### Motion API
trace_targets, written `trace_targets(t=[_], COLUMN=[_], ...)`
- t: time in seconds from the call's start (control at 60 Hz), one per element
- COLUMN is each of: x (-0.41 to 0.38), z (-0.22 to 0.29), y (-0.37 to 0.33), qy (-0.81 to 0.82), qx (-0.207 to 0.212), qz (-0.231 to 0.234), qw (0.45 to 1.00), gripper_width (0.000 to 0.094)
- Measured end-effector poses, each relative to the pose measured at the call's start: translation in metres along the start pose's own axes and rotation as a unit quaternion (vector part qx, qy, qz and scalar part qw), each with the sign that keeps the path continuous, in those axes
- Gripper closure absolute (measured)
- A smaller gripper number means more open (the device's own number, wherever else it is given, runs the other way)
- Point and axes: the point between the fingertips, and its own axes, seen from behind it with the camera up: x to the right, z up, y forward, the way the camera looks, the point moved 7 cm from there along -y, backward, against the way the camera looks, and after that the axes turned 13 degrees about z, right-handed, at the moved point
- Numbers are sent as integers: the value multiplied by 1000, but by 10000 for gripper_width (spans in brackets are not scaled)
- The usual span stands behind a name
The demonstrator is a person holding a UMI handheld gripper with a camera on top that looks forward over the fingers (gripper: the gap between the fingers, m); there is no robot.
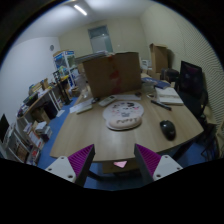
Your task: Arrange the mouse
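A black mouse (167,129) lies on the right part of a light wooden table (95,135), well beyond my fingers and to their right. My gripper (115,162) is open and empty, held high above the near edge of the table. Its purple pads (82,159) stand wide apart, with nothing between them but a small pink patch on the floor below.
A round white stand with a patterned disc (123,113) sits mid-table. A large cardboard box (111,71) stands at the far side. A keyboard (163,103), papers and a dark monitor (191,82) are at the right. Shelves and clutter (40,100) line the left.
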Motion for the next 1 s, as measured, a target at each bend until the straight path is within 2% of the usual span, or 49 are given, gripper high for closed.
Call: trace_targets(t=[0.117, 0.217, 0.233, 0.283, 0.367, 0.483, 0.65, 0.683, 0.717, 0.733, 0.75, 0.767, 0.85, 1.0], x=[41, 110, 101, 153, 194, 240, 259, 260, 263, 263, 262, 260, 261, 261], z=[4, 7, 8, 10, 15, 22, 14, 15, 14, 13, 13, 12, 8, 12], y=[-6, -12, -8, -5, 5, 38, 81, 85, 86, 86, 87, 88, 90, 93], qy=[-10, -24, -25, -33, -50, -65, -56, -69, -86, -96, -101, -100, -80, -60], qx=[0, 2, 3, 2, 13, 25, 32, 47, 53, 55, 62, 69, 105, 95], qz=[-26, -40, -46, -49, -67, -56, -29, -33, -44, -48, -43, -40, -52, -94], qw=[1000, 999, 999, 998, 996, 996, 998, 996, 994, 993, 992, 992, 990, 989], gripper_width=[123, 122, 121, 124, 121, 120, 139, 197, 181, 284, 282, 373, 399, 467])
